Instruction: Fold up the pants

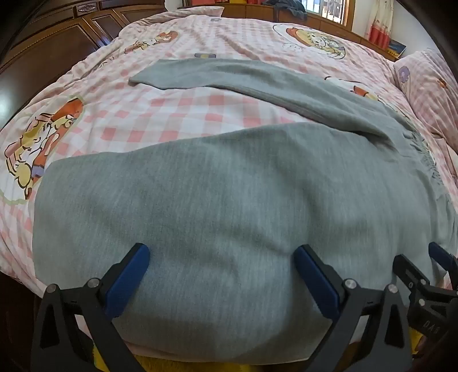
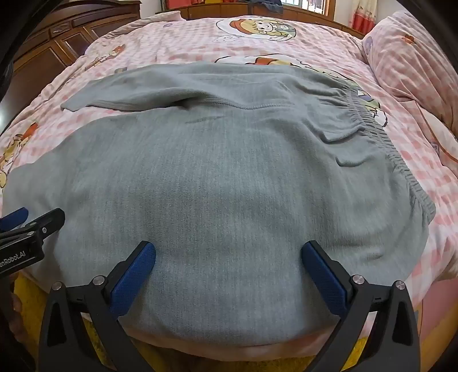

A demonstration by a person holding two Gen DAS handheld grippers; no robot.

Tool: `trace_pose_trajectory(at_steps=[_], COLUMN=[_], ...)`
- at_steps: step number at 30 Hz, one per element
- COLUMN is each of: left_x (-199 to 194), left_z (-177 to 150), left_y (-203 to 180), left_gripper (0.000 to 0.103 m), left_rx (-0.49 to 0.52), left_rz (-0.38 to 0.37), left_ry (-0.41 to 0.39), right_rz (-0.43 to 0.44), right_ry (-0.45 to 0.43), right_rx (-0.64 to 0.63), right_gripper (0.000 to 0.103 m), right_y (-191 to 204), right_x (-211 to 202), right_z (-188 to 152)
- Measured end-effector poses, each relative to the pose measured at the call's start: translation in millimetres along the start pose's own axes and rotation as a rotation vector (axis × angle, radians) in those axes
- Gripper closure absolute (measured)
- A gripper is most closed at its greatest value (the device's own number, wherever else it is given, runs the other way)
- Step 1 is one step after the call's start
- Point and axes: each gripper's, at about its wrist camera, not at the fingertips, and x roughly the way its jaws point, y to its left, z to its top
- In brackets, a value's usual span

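Note:
Grey sweatpants (image 1: pixel 229 183) lie spread on the bed, near leg along the front edge, far leg (image 1: pixel 229 74) stretching back left, elastic waistband (image 2: pixel 380 134) at the right. My left gripper (image 1: pixel 220 251) is open, its blue pads (image 1: pixel 128 277) low over the near leg by the bed's front edge. My right gripper (image 2: pixel 229 249) is open too, low over the same leg (image 2: pixel 229 177) further right. Each gripper shows in the other's view: the right one (image 1: pixel 435 266), the left one (image 2: pixel 31 220).
A pink checked quilt (image 1: pixel 171 114) with cartoon prints covers the bed. A pillow (image 2: pixel 412 54) lies at the right. Dark wooden cabinets (image 1: pixel 57 37) stand at the left, a window (image 1: pixel 329 11) behind. Yellow fabric (image 2: pixel 286 363) shows below the front edge.

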Motion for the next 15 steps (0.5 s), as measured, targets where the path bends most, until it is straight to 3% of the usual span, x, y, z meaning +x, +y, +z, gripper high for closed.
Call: trace_pose_trajectory(at_steps=[15], left_x=[-1.0], left_z=[1.0], left_y=[3.1], left_gripper=[0.0], left_rx=[-0.007], left_rz=[-0.015], left_ry=[0.008], right_rz=[0.003], right_ry=[0.0], right_rx=[0.003], right_gripper=[0.0], right_y=[1.4], right_x=[0.2], right_z=[-0.9])
